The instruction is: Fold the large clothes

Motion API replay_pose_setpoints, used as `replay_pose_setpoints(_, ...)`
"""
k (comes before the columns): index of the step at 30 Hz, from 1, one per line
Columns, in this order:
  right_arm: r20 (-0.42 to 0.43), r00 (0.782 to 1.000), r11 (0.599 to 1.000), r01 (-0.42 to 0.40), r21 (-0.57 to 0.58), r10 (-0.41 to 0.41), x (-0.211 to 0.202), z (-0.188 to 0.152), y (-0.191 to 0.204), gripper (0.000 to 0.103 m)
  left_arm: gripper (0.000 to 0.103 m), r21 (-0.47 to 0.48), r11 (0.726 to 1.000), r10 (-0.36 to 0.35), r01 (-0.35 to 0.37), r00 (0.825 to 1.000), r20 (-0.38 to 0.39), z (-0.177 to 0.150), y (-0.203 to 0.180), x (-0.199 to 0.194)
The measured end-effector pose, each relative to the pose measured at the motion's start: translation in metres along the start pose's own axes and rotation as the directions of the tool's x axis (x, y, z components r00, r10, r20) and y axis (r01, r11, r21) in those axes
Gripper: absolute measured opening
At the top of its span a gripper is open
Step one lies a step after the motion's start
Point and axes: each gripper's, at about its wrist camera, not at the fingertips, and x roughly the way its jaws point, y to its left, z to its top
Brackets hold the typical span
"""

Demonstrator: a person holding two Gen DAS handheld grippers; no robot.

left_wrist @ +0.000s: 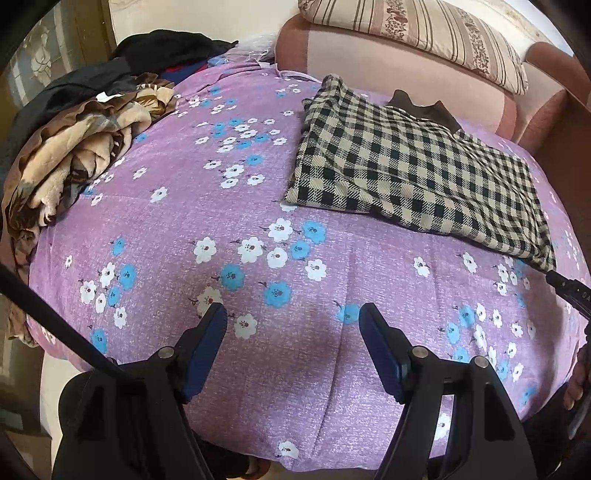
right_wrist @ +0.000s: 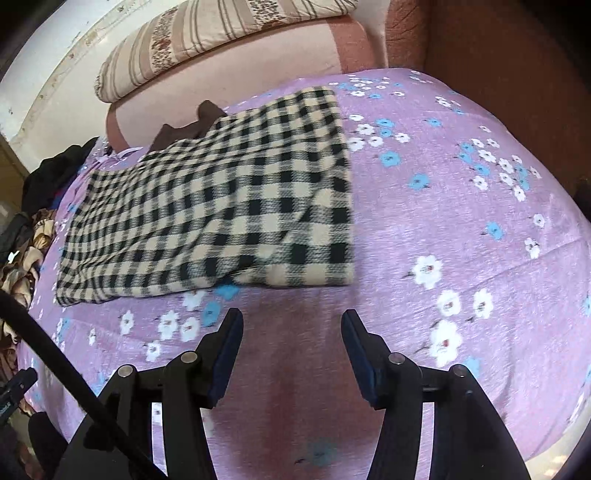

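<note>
A black-and-beige checked garment (left_wrist: 413,173) lies folded flat on the purple flowered bedsheet (left_wrist: 258,206), with a brown collar (left_wrist: 424,109) sticking out at its far edge. It also shows in the right wrist view (right_wrist: 221,199), just beyond my right gripper (right_wrist: 291,317). My left gripper (left_wrist: 291,314) is open and empty above bare sheet, well short and left of the garment. My right gripper is open and empty, its fingertips a little short of the garment's near edge. The right gripper's tip shows at the left view's right edge (left_wrist: 569,290).
A heap of crumpled brown-beige and dark clothes (left_wrist: 77,147) lies at the bed's left edge, seen also in the right wrist view (right_wrist: 26,236). A pink bolster (left_wrist: 388,55) with a striped pillow (left_wrist: 424,33) on top runs along the head of the bed. A brown wooden side (right_wrist: 517,81) stands at right.
</note>
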Motion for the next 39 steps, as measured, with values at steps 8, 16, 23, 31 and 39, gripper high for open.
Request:
replay_pose_setpoints(8, -0.026, 0.994, 0.979, -0.107, -0.172, 0.104, 0.003, 0.001, 0.073, 0.061, 0.073, -0.051, 0.996, -0.071, 0.07, 0.997, -0.013, 0.042, 0.023, 0.016)
replay_pose_setpoints(16, -0.044, 0.976, 0.858, -0.21, -0.469, 0.214, 0.026, -0.01, 0.208, 0.064, 0.074, -0.085, 0.977, -0.2, 0.196, 0.979, -0.031, 0.152, 0.052, 0.082)
replay_pose_setpoints(23, -0.025, 0.98, 0.727, -0.163, -0.667, 0.197, 0.065, -0.034, 0.299, 0.064, 0.074, -0.161, 0.888, -0.45, 0.432, 0.887, -0.106, 0.216, 0.043, 0.152)
replay_pose_setpoints(31, 0.021, 0.989, 0.641, -0.079, -0.763, 0.147, 0.098, -0.047, 0.344, 0.064, 0.074, -0.153, 0.869, -0.493, 0.471, 0.849, -0.188, 0.248, 0.014, 0.209)
replay_pose_setpoints(39, -0.006, 0.986, 0.656, -0.117, -0.746, 0.169, 0.119, -0.029, 0.357, 0.038, 0.026, -0.126, 0.846, -0.533, 0.518, 0.814, -0.231, 0.266, 0.0, 0.226)
